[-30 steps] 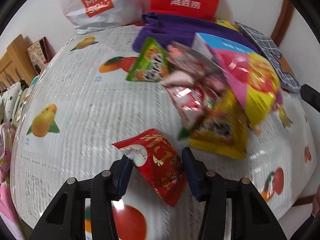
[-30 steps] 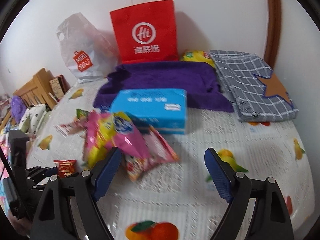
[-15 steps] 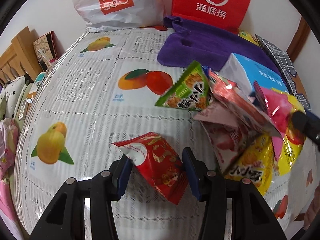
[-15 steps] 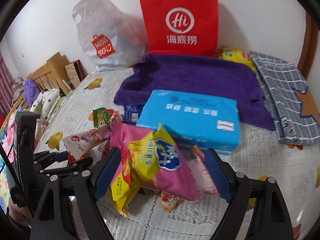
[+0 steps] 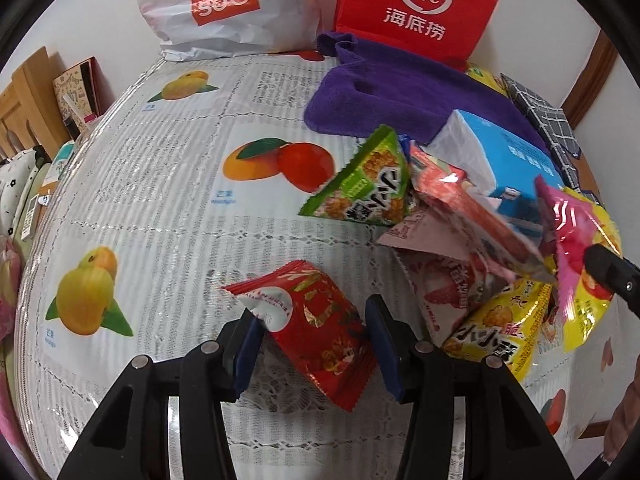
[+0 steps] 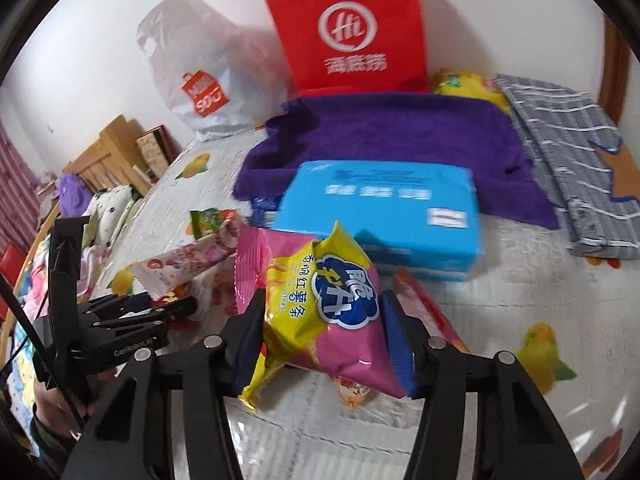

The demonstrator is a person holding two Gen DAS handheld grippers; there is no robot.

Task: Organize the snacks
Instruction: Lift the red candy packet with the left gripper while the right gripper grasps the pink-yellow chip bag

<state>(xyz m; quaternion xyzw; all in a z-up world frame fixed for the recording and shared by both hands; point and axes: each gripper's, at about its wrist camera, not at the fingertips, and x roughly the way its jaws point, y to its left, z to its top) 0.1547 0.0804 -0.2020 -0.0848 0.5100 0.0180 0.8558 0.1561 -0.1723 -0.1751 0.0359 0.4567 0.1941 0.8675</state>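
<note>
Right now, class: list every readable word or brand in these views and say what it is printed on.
"MINI SO": white plastic bag.
"Hi", "海底捞": red paper bag.
"脆升升", "香脆红薯条", "STICKS": pink and yellow snack bag.
"小小酥": yellow packet.
Tablecloth captions, blue pack print: too blurred to read.

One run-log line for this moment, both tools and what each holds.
left tool: shut on red packet | right tool: jaws just closed on pink-yellow bag | rest of snacks: piled by blue pack

Far against the wall a red paper bag (image 6: 348, 36) and white plastic bag (image 6: 200, 76), a purple towel (image 6: 400, 140) before them, grey checked cloth (image 6: 576, 168) right, blue tissue pack (image 6: 384, 216) nearer, fruit-print surface (image 5: 160, 200) beneath.
</note>
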